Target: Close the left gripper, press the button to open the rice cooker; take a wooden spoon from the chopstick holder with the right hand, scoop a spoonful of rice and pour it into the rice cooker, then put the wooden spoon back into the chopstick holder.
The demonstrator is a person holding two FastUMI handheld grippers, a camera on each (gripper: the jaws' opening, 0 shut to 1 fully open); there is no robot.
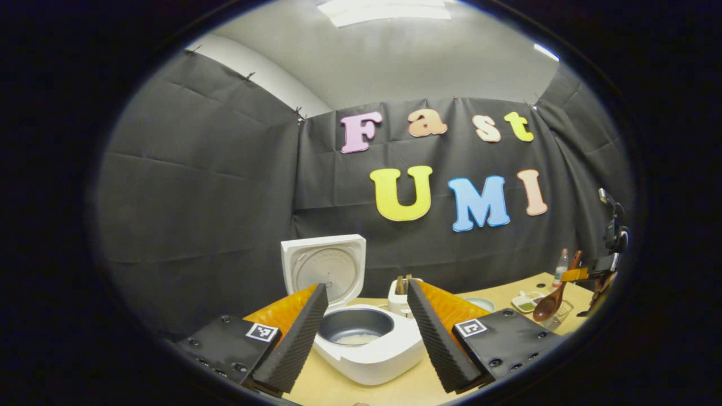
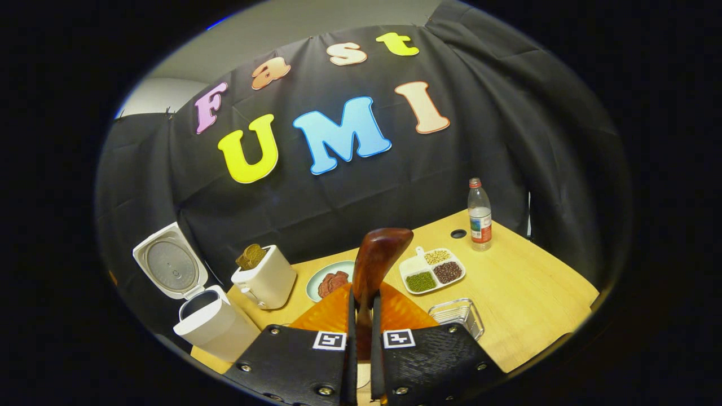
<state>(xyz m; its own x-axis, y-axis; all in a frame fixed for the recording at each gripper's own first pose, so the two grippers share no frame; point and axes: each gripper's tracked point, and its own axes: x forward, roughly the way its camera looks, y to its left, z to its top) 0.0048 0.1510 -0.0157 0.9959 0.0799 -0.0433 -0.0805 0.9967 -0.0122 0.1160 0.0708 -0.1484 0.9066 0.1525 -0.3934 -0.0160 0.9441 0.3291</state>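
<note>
Clamping the spoon [image 2: 377, 265] in your right gripper [image 2: 361, 316], left gripper [image 1: 366, 321] apart over the open cooker [image 1: 366, 344], risks twisting it when scooping.

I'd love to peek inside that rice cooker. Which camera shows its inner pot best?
The left gripper view: it looks down into the open rice cooker, showing the pot's inside with some white at the bottom. The right gripper view shows the cooker from the side, lid up, with little of the pot's inside.

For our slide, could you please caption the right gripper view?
Right gripper holds wooden spoon upright above the table.
</note>
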